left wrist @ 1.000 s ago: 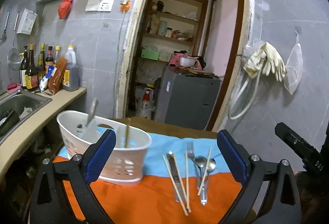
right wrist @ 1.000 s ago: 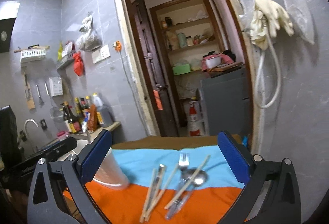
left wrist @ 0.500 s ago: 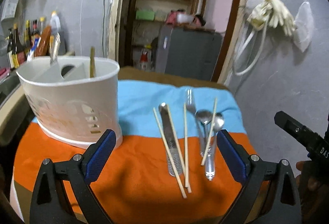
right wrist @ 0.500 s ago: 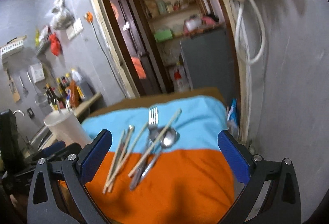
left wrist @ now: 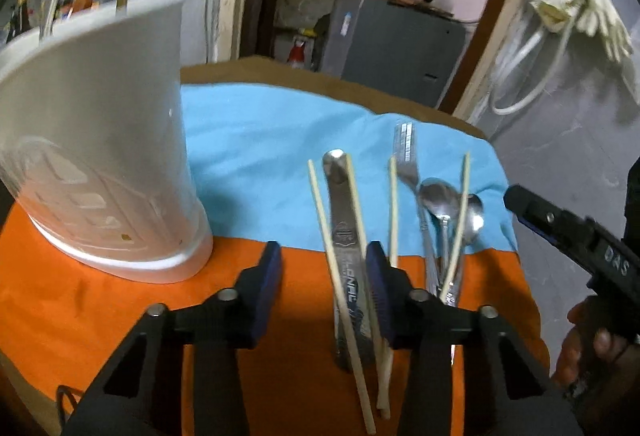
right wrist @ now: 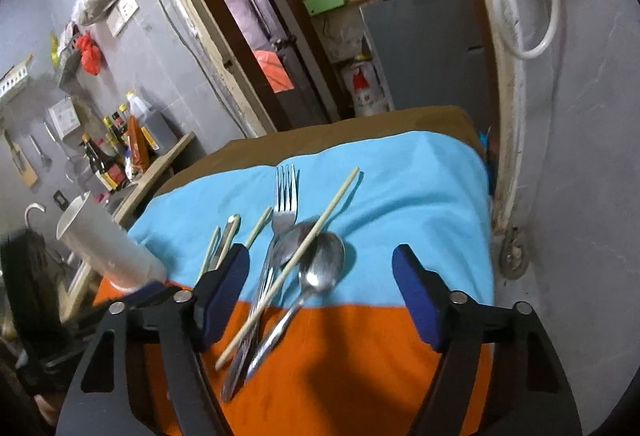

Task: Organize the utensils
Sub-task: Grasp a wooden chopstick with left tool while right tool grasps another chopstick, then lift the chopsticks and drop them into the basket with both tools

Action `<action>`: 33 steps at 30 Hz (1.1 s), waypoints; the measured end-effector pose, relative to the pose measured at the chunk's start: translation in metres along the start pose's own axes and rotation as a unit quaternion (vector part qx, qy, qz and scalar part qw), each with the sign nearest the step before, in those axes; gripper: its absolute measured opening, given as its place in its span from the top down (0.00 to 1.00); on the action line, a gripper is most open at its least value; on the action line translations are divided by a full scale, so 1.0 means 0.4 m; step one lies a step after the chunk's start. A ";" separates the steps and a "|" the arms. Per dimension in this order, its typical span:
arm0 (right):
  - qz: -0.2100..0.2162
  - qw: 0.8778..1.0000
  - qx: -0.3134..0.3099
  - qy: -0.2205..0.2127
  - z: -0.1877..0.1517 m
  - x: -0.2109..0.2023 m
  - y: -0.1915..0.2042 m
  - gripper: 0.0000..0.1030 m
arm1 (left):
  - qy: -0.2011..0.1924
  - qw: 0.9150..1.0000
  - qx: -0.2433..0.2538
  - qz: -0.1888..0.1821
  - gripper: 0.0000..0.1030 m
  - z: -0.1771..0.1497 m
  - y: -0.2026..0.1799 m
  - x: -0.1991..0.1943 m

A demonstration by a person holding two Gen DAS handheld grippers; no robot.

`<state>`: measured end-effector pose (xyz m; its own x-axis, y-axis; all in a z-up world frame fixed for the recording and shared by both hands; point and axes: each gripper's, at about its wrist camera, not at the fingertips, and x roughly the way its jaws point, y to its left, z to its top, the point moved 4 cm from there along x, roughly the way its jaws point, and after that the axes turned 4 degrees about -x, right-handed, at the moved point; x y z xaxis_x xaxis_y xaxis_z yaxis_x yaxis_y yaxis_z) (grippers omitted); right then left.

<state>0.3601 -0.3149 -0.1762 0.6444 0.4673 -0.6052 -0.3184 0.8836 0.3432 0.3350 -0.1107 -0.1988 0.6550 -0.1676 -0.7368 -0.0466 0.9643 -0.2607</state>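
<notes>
The utensils lie in a row on a cloth [left wrist: 248,131] that is blue at the back and orange at the front, spread over the table. There is a knife [left wrist: 346,236], a fork [right wrist: 285,207], two spoons [right wrist: 324,264] and some chopsticks [left wrist: 394,207]. The left tongs [left wrist: 323,290] hang just over the near end of the knife. Their jaws have just been closing but stand apart, with one chopstick and part of the knife seen between them; I cannot tell if they touch. The right tongs [right wrist: 320,292] have also been closing and stand wide apart above the spoons and fork handle, clamped on nothing. The knife has writing, too blurry to read. A white holder [left wrist: 100,139] stands left of the utensils. Behind is a grey wall and a doorway.
</notes>
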 end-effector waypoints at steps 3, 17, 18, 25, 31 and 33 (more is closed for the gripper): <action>0.010 1.000 0.012 0.016 0.020 0.044 -0.014 0.44 | 0.022 0.999 -0.027 -0.001 0.78 0.002 0.024 0.023; 0.062 0.988 0.116 0.077 0.046 0.152 -0.073 0.77 | 0.065 0.996 -0.064 -0.012 0.85 0.035 0.043 0.046; 0.063 0.987 0.124 0.077 0.045 0.152 -0.079 0.81 | 0.067 0.996 -0.062 -0.016 0.88 0.034 0.040 0.045; 0.098 0.981 0.155 0.065 0.045 0.138 -0.067 0.95 | 0.064 0.996 -0.053 -0.044 0.98 0.013 0.030 0.016; 0.105 0.985 0.133 0.037 0.055 0.076 -0.017 0.97 | 0.018 0.996 -0.042 -0.074 0.98 -0.009 0.031 -0.090; 0.102 0.987 0.125 0.025 0.055 0.051 0.002 0.97 | 0.000 0.996 -0.029 -0.080 0.98 -0.013 0.018 -0.124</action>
<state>0.3882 -0.3053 -0.1726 0.5472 0.6407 -0.5386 -0.2528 0.7400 0.6233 0.2984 -0.0965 -0.1674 0.6568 -0.3184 -0.6836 0.0155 0.9120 -0.4098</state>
